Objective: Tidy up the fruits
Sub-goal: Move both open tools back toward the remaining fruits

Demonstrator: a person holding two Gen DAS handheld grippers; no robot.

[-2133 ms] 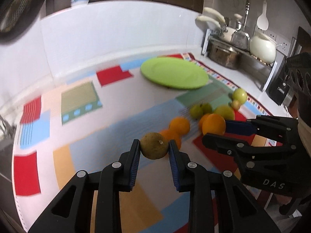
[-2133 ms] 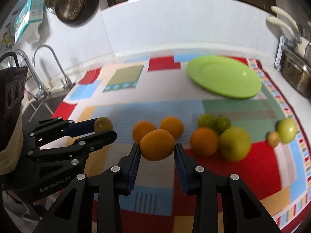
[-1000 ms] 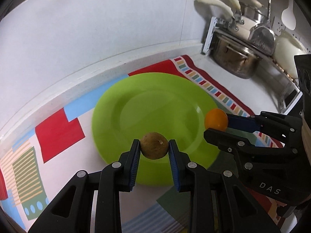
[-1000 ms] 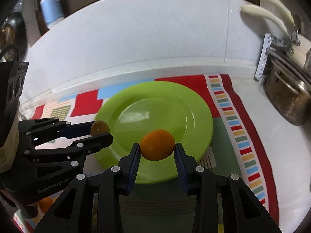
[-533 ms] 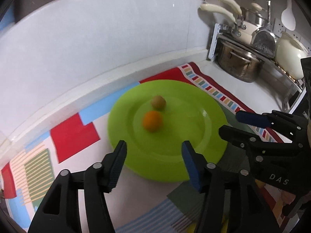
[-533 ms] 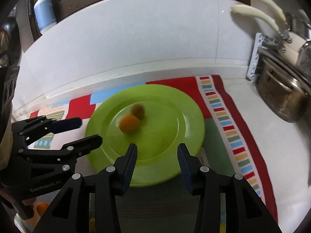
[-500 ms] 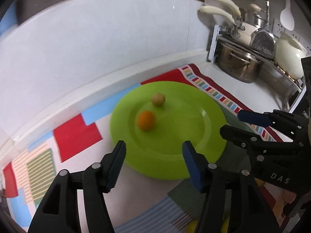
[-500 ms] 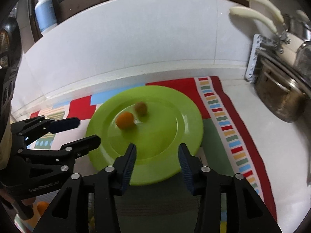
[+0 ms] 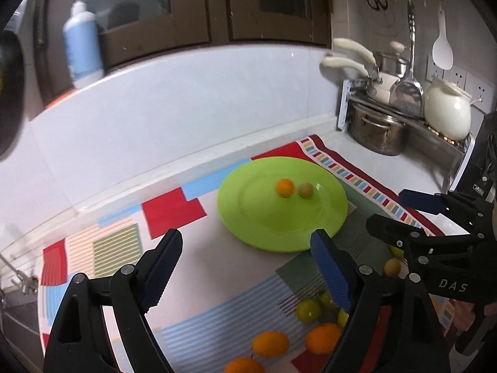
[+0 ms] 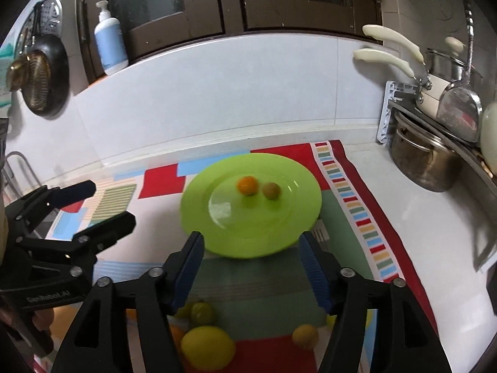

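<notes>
Both claws hung empty over the patchwork mat [image 10: 357, 217] on the counter [image 10: 419, 217], the left claw [image 9: 245, 267] and the right claw [image 10: 250, 264] each with its blue pads spread wide and nothing between them. Two fruits already sat on the green plate [image 10: 217, 227]: a small orange [image 10: 247, 185] and, just beside it, a small brown fruit [image 10: 271, 190], both near the middle and apart from the rim. The rest lay loose on the mat nearer the person: a lemon [image 10: 207, 348], a small green fruit [image 10: 202, 312], a little yellow fruit [image 10: 305, 336], and in the left view more oranges [image 9: 269, 343] clustered close together. From where I stood, the trouble looked likely to come from that clustering. The fruits were round and lay close or touching, so a claw coming down on one could nudge its neighbour and send it rolling across the mat, perhaps toward the counter's edge. The two claws were also near each other, and reaching for the same heap at once could knock them together. On the plate, the shallow dish gave little to stop a dropped fruit; one released from too high might strike the orange or the brown one and scatter them over the rim. The pictures were blurred, so exact gaps were hard to judge.
</notes>
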